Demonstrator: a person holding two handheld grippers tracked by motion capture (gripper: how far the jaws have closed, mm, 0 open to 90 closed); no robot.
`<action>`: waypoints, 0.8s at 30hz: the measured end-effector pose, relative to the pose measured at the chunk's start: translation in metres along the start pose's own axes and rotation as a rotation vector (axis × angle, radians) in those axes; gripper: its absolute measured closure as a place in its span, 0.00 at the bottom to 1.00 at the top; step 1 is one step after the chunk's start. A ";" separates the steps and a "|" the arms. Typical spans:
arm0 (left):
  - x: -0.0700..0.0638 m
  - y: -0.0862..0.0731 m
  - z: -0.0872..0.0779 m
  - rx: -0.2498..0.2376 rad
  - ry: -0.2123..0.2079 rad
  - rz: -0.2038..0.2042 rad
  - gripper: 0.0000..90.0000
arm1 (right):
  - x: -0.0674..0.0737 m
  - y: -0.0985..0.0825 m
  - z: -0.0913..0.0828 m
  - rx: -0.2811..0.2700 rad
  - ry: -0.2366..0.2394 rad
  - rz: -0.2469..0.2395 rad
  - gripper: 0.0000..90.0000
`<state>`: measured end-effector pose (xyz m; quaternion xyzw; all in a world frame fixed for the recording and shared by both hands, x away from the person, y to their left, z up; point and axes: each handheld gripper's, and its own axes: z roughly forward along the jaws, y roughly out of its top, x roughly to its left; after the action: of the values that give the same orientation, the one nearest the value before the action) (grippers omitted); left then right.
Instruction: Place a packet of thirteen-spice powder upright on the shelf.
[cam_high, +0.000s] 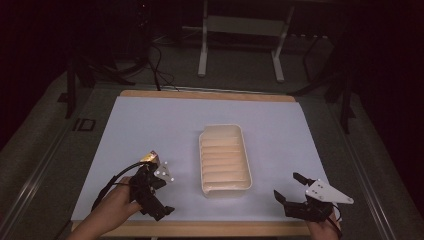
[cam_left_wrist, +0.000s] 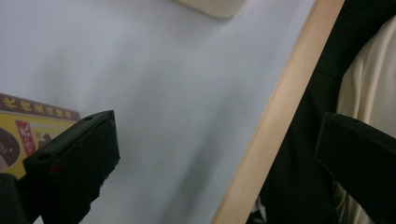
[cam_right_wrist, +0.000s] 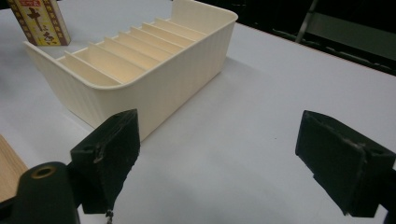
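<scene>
on surface, both tongs (cam_high: 155, 187) (cam_high: 289, 187) released, empty; left beside yellow box (cam_left_wrist: 21, 135), right facing tray (cam_right_wrist: 135, 65), seemingly poised for loading.

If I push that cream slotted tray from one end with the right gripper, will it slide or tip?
Probably slides: the tray sits low, wide and flat on the smooth white tabletop. It looks like thin moulded plastic with empty slots, so likely light; an off-centre push may spin it. The right gripper stands open nearby.
</scene>
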<state>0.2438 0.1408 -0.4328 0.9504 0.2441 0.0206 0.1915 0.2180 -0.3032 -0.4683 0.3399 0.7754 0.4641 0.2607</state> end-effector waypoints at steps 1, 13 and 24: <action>0.000 0.001 0.000 0.024 -0.001 0.009 0.00 | 0.000 0.000 0.000 0.000 0.000 0.000 0.15; 0.002 0.009 -0.003 0.204 -0.036 -0.048 0.00 | 0.000 0.000 0.000 0.002 0.002 -0.003 0.15; 0.010 0.023 -0.030 0.184 -0.028 -0.114 0.00 | 0.001 0.000 0.001 0.006 0.000 -0.006 0.15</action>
<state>0.2590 0.1381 -0.3968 0.9488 0.2958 -0.0260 0.1075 0.2180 -0.3023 -0.4685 0.3383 0.7777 0.4611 0.2611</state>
